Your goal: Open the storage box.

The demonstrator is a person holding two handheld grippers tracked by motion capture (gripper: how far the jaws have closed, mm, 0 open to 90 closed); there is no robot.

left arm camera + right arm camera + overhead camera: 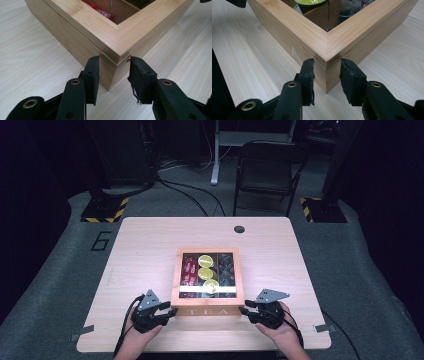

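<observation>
Both grippers' jaws are closed about as far as they go, each pair straddling a near corner of the tea box [207,279]. Left gripper [113,65] pinches the near left corner just under the lid seam, pads against the two side walls; right gripper [327,66] pinches the near right corner the same way. Hands [280,327] come in from the near edge of the table [140,245]. Box lies flat at mid-table, closer to the near edge, its "TEA" front facing the person, its slightly longer axis running near to far. Through its windowed lid show red packets [189,270], yellow-topped pods [205,272] and dark packets [226,269].
</observation>
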